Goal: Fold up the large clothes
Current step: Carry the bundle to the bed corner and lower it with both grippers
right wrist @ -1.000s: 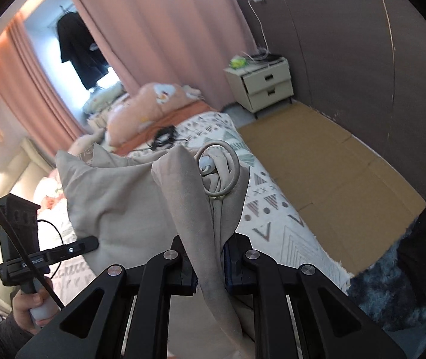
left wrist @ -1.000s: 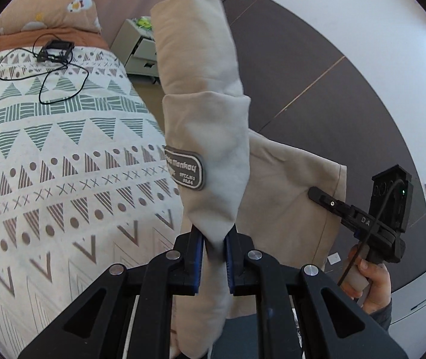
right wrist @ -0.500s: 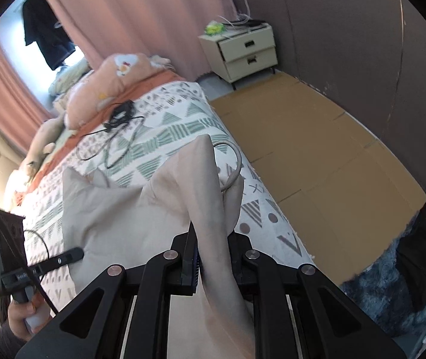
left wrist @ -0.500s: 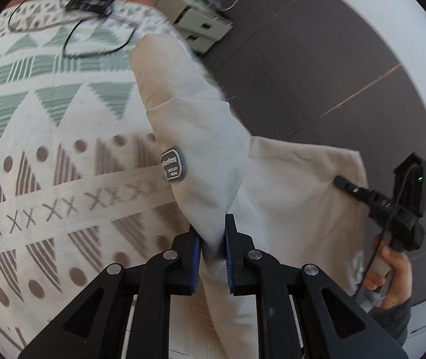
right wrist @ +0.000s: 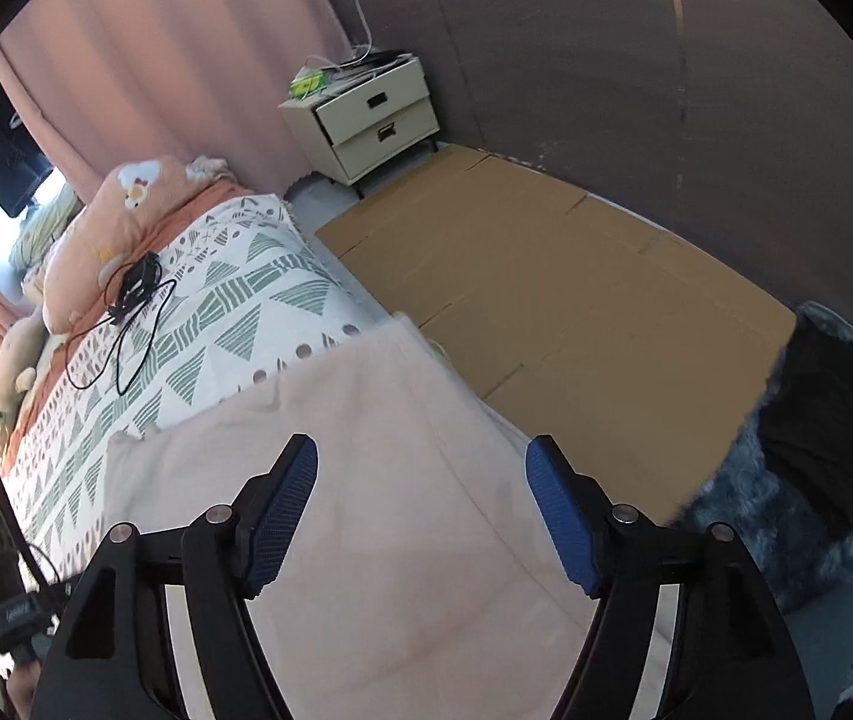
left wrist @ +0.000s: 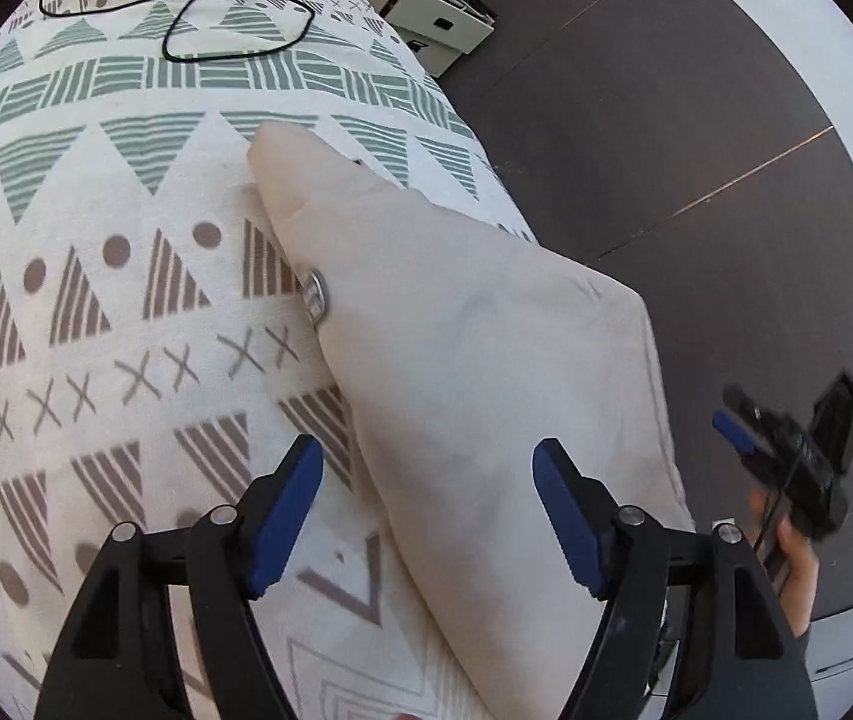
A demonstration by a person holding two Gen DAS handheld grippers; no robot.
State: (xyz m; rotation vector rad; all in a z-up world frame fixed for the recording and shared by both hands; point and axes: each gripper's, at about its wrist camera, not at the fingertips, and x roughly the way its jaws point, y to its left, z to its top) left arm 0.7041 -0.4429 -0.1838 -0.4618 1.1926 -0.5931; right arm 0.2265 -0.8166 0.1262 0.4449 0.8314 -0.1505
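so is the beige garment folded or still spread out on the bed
Folded. The beige garment lies on the patterned bedspread as a compact doubled panel with layered edges, and both the left gripper and right gripper are open above it.

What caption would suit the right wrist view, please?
Open right gripper above a beige garment lying on the patterned bed.

We see the garment (left wrist: 486, 372) lying on the bed (left wrist: 96, 300), along its right edge. Behind it on the bed, a cable (left wrist: 228, 30) lies near the pillow (right wrist: 108, 222). Beyond the bed's far corner stands the nightstand (right wrist: 372, 117) against the wall. Cardboard (right wrist: 576, 300) covers the floor to the bed's right.
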